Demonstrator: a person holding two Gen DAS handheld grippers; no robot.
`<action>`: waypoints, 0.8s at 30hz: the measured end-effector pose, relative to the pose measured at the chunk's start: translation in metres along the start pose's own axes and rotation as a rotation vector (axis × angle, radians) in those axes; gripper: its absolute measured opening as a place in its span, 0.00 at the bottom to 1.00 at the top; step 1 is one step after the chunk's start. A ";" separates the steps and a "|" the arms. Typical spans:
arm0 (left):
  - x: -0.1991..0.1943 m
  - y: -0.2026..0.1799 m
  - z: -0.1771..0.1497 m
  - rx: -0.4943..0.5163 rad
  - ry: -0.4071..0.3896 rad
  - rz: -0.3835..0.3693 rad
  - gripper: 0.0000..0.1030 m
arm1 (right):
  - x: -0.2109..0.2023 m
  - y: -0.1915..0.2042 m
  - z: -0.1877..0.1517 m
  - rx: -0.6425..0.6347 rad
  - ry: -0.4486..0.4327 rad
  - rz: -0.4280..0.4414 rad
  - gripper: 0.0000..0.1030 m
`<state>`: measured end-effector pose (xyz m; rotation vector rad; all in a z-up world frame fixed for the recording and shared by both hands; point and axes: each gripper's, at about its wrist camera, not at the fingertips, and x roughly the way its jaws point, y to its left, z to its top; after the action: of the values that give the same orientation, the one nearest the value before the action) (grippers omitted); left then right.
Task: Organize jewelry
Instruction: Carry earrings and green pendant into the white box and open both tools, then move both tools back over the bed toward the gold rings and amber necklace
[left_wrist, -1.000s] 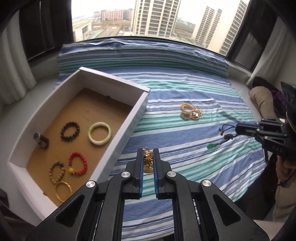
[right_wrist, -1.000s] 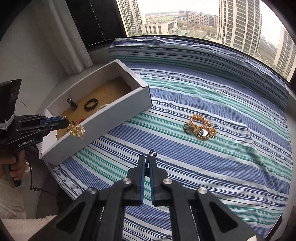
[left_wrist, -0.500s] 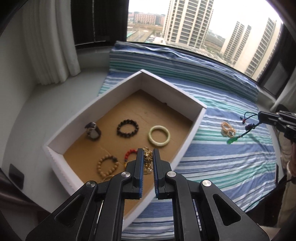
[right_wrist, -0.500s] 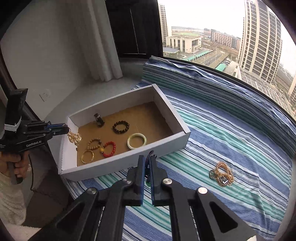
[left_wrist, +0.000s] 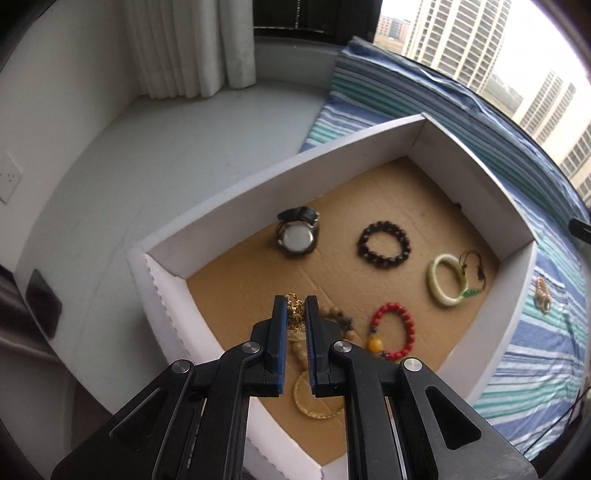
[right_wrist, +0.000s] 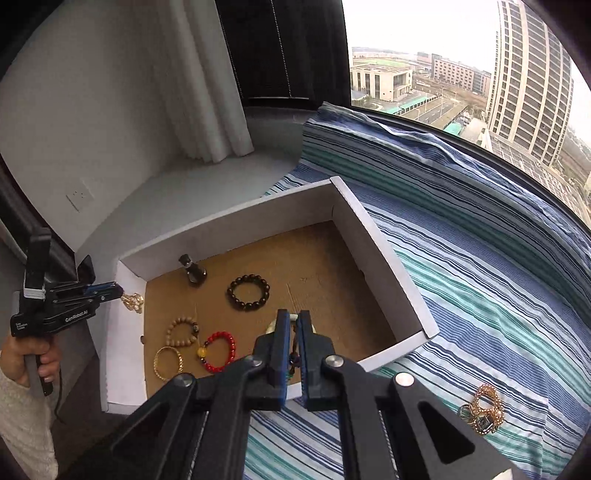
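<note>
- left tongs (left_wrist: 295, 314) are clenched on a gold chain (left_wrist: 294, 313), held over the near left corner of the white box (left_wrist: 236, 192); in the right wrist view the chain (right_wrist: 133, 301) dangles from them at the box's left wall.
- right tongs (right_wrist: 291, 328) are clamped on a dark cord necklace (right_wrist: 293, 354) with a green pendant, over the box's near side; in the left wrist view the cord (left_wrist: 474, 267) and pendant hang by the pale green bangle (left_wrist: 445, 280).
- on the box's brown cardboard floor lie a watch (left_wrist: 298, 236), a black bead bracelet (left_wrist: 384, 244), a red bead bracelet (left_wrist: 393, 330), a wooden bead bracelet (right_wrist: 181, 330) and a thin gold bangle (right_wrist: 168, 363).
- outside the box, a heap of gold jewelry (right_wrist: 482, 408) lies on the striped cloth (right_wrist: 480, 295), well apart from the box.
</note>
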<state>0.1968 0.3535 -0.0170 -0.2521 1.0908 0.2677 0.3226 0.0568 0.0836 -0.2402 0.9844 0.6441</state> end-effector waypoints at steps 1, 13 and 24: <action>0.006 0.004 0.000 -0.008 0.007 0.008 0.07 | 0.009 -0.004 0.001 0.005 0.009 -0.016 0.05; 0.044 0.015 -0.004 -0.036 0.060 0.060 0.37 | 0.043 -0.026 -0.005 0.090 0.036 0.009 0.07; -0.004 -0.036 -0.022 0.057 -0.050 0.086 0.72 | -0.032 -0.069 -0.058 0.173 -0.086 0.055 0.40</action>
<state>0.1885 0.3117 -0.0204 -0.1472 1.0598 0.3180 0.3117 -0.0378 0.0718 -0.0331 0.9603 0.6105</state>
